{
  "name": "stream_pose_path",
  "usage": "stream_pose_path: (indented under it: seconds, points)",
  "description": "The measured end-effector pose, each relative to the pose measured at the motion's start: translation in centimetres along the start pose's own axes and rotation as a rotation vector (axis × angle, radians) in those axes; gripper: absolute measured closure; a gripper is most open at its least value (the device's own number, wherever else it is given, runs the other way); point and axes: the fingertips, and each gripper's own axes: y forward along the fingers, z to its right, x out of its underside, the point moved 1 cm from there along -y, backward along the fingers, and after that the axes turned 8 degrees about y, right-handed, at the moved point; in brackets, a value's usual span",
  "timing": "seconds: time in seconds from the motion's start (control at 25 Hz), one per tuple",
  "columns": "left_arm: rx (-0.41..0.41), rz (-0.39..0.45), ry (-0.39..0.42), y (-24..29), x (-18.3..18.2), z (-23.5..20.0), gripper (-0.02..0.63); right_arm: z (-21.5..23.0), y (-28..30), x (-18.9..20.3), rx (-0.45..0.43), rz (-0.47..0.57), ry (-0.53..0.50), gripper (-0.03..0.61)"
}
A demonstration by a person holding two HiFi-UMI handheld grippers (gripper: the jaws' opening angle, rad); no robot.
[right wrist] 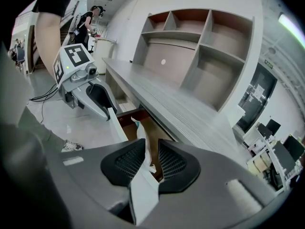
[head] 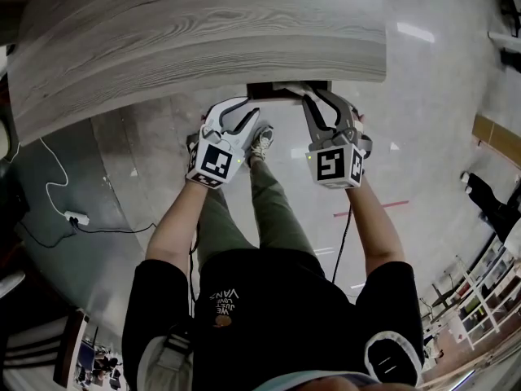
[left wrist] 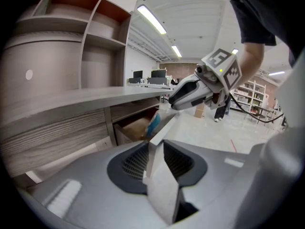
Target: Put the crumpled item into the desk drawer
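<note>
White-and-teal crumpled item (right wrist: 143, 138) over open drawer (right wrist: 156, 129)

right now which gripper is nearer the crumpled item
Right. The right gripper is shut on the crumpled item at the open drawer; the left gripper is off to its side, clamped on the drawer front.

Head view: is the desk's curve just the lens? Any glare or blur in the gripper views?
Head view: likely lens distortion; the desk bows, and lights glare off the floor. Left gripper view: ceiling light strips blow out, the drawer looks soft. Right gripper view: dark corners, mild softness on the crumpled item.
</note>
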Motion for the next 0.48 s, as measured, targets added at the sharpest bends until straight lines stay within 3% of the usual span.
stream_pose_path:
  seconds: [0.24, 0.48]
  points:
    - [0.000, 0.001, 0.000, 0.0, 0.1, 0.1, 0.465, -0.9, 1.1, 0.1, -0.029, -0.019, -0.005, 0.495]
    - [-0.003, 0.004, -0.001, 0.0, 0.0, 0.0, 0.465, 0.5, 1.3, -0.1, 0.053, -0.019, 0.000, 0.495]
